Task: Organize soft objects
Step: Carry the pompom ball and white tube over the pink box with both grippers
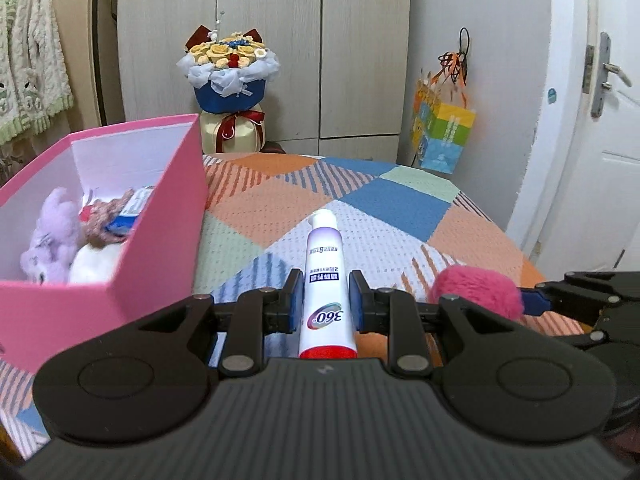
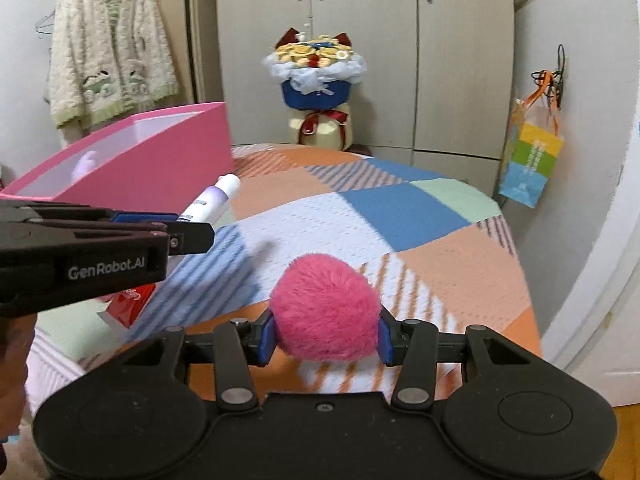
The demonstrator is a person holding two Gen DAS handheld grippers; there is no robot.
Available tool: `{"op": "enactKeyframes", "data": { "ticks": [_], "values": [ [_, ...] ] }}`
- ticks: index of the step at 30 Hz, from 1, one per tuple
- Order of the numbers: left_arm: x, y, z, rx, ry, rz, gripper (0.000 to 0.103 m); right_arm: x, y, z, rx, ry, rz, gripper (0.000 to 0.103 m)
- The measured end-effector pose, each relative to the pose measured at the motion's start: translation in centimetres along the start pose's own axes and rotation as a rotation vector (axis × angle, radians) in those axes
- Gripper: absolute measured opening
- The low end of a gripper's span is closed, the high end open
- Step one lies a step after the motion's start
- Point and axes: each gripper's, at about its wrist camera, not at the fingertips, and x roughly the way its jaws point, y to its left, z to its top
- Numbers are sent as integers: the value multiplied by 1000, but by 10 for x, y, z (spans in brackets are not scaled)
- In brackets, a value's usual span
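Observation:
My left gripper is shut on a white and purple tube with a red end, held above the quilt with its cap pointing away. The tube and left gripper also show at the left of the right wrist view. My right gripper is shut on a fluffy pink pom-pom, which appears at the right of the left wrist view as the pom-pom. A pink box stands to the left and holds a purple plush, a white plush and other soft items.
A patchwork quilt covers the bed. A flower bouquet stands beyond it before grey wardrobe doors. A colourful gift bag hangs on the right wall near a white door. A red packet lies on the quilt under the left gripper.

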Motion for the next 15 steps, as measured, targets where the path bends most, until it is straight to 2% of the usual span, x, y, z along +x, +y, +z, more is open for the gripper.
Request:
{"op": "enactKeyframes", "data": {
  "ticks": [5, 10, 15],
  "values": [
    [-29, 18, -13, 16, 7, -27, 23, -14, 20, -5, -18, 3, 42, 52],
    [-66, 41, -17, -2, -26, -51, 23, -31, 45, -2, -7, 26, 102, 52],
    [-96, 71, -6, -29, -56, -50, 23, -51, 76, 13, -13, -18, 221, 52]
  ]
}}
